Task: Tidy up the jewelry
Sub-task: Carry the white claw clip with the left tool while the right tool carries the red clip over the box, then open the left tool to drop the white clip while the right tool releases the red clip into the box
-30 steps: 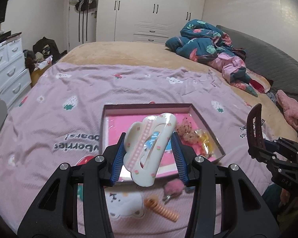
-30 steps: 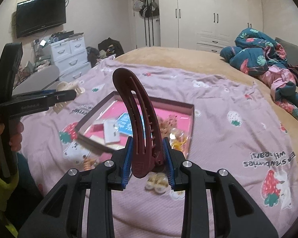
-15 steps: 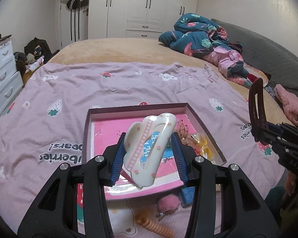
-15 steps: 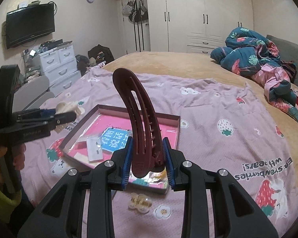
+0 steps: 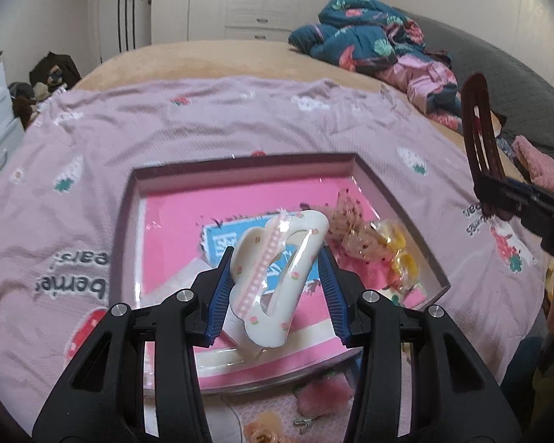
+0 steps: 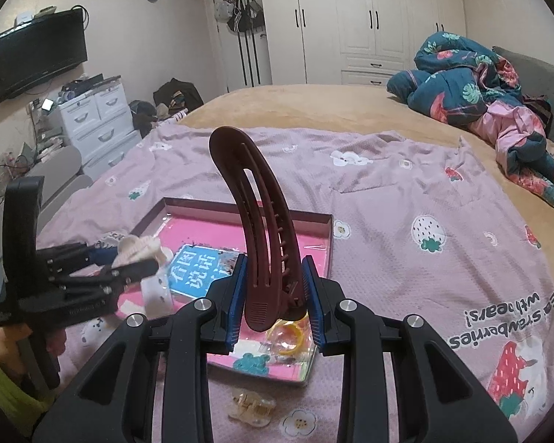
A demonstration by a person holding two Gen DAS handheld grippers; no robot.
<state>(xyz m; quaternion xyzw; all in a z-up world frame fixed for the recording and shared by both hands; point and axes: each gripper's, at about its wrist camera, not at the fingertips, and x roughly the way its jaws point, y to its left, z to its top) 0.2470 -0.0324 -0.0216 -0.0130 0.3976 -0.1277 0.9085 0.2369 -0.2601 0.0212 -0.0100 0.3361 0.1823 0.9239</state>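
Left wrist view: the left gripper (image 5: 275, 282) clamps a cream hair clip (image 5: 277, 277) above a pink tray (image 5: 240, 170). Beside it, the right gripper (image 6: 275, 295) pinches a maroon hair clip (image 6: 258, 229) upright.

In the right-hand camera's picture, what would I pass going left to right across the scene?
Wall TV → white drawers → left gripper with its cream clip → dark red clip in the right gripper → crumpled blue quilt.

A bed (image 6: 277, 107) with a tan cover carries a pink strawberry-print blanket (image 6: 406, 192) and a heap of bedding (image 6: 469, 74) at its far right. On the blanket lie a shallow tray (image 5: 125, 221), a clear clip (image 6: 251, 408) and pink bits (image 5: 321, 393) just by its near edge.
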